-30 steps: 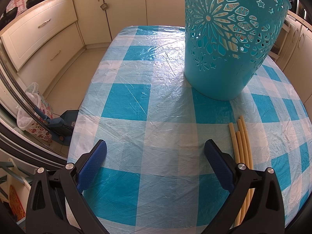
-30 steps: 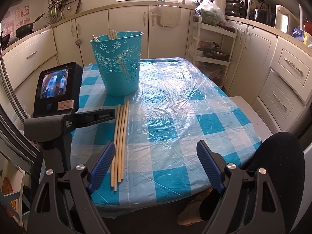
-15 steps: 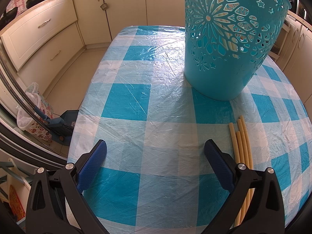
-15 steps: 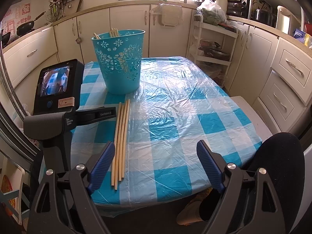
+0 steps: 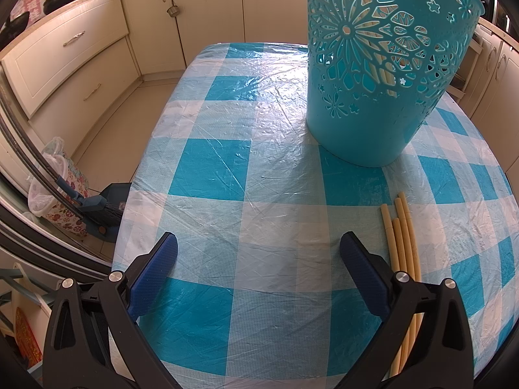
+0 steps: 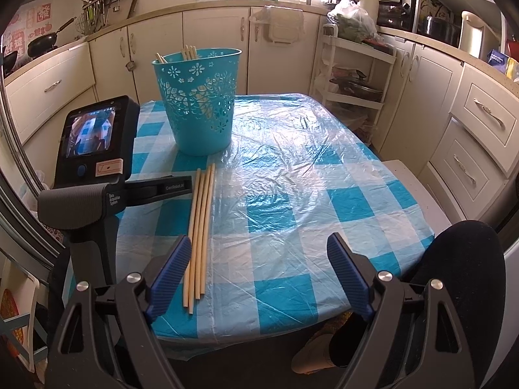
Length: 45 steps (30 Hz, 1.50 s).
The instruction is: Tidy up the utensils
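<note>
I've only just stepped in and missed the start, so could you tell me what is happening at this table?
A person is tidying chopsticks with a handheld gripper in each hand. Several chopsticks already stand in the teal basket on the checked tablecloth. Four loose chopsticks lie side by side on the cloth in front of the basket. The left gripper and the right gripper are both open and empty, held above the table near the loose chopsticks, touching none of them.
</note>
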### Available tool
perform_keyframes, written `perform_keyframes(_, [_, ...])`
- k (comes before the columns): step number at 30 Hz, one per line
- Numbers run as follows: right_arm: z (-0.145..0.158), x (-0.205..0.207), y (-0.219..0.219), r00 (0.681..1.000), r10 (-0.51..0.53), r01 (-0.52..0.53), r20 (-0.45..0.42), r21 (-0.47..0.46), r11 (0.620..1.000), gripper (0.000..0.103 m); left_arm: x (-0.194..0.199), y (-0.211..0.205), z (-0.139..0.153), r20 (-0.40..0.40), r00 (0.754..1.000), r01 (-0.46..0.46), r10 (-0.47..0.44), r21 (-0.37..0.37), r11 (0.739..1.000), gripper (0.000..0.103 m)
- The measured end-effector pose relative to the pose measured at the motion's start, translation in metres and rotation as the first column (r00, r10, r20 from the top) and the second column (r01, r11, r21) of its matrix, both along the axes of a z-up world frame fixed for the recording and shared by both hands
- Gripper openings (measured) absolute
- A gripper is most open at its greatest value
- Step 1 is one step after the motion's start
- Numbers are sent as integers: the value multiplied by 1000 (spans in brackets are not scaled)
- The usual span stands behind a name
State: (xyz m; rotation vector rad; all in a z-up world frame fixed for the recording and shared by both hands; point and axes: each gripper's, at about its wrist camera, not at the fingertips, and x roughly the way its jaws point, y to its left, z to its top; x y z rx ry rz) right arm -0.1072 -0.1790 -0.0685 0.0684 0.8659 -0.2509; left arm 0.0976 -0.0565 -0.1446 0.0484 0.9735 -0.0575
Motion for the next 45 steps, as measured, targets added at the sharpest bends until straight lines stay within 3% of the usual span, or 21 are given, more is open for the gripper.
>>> perform_keyframes(45, [-4,1,8,1000,17,-18,-22,-30,999,82,0,0,-1,0,1000,0,0,0,1000,96])
